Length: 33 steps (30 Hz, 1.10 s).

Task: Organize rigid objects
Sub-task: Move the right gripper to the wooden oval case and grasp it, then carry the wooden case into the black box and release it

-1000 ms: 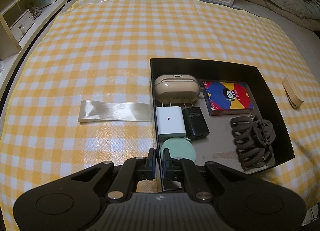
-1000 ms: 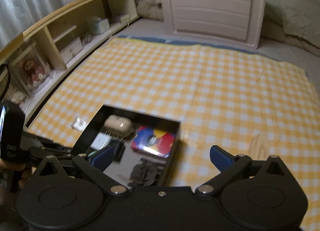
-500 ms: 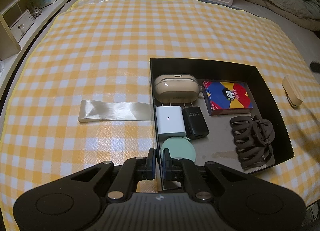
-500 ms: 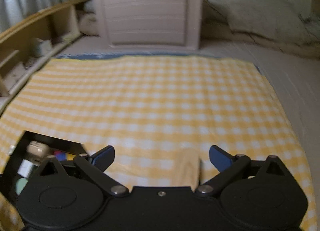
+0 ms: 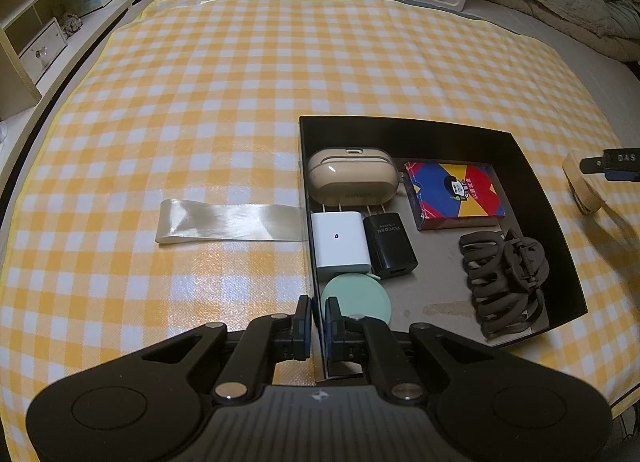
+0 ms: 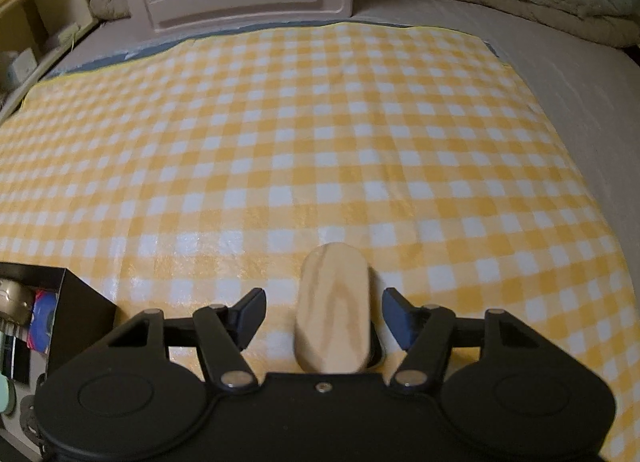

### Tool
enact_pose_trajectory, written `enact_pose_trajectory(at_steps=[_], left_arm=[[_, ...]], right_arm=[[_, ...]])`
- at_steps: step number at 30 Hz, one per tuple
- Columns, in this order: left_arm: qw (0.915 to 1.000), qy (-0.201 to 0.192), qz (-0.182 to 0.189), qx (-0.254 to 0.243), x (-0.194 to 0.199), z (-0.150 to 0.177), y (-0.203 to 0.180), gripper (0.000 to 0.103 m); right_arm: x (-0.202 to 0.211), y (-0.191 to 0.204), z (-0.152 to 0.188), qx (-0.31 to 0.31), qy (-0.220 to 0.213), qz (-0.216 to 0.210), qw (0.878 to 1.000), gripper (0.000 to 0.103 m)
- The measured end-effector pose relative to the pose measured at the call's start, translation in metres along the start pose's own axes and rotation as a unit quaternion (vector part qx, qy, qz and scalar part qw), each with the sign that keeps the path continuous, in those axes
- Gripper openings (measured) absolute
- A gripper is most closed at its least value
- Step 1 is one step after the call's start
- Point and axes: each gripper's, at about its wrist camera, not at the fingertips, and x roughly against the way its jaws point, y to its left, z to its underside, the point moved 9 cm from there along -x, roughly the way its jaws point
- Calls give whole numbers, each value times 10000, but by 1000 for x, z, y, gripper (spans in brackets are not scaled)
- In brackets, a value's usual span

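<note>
- Yellow checked cloth (image 6: 320, 149) covers the bed
- Black box (image 5: 532, 181) sits on it, holding chargers, a case, a card pack and a hair clip (image 5: 506, 282)
- Left gripper (image 5: 318, 320) is clamped on the box's near wall
- Right gripper (image 6: 324, 316), jaws just closing but still clear, straddles the wooden block (image 6: 334, 306) lying on the cloth right of the box
</note>
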Motion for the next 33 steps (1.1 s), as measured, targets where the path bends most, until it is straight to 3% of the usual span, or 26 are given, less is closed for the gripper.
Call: enact_pose_trajectory(at_steps=[3,6,10,16,22,28,33], left_arm=[[10000,1,-2,0,0,0,0,6],[10000,1,1,2,0,1,0,6],[10000,2,4,4,0,0,0,6],[10000,4,0,5,0,1,0,6],[10000,8,-3,8,0,1,0,6],[10000,4,3,11,0,1,0,6],[10000,10,-3,15,-1,0,-1,6]], right_arm=[[-10,10,-2,228,101,262,9993,65],[-11,14,-1,315,138,549,9979,57],[-17,8,6,318,389,548,9972,44],[-9,-1,14,300,175,548,9979,44],[34,4,-1,-102,-285,135,9995,44],[76,33,-24,-194,-708,-416,9964,44],[98,67,-22,-126,-723,-878,9934,44]])
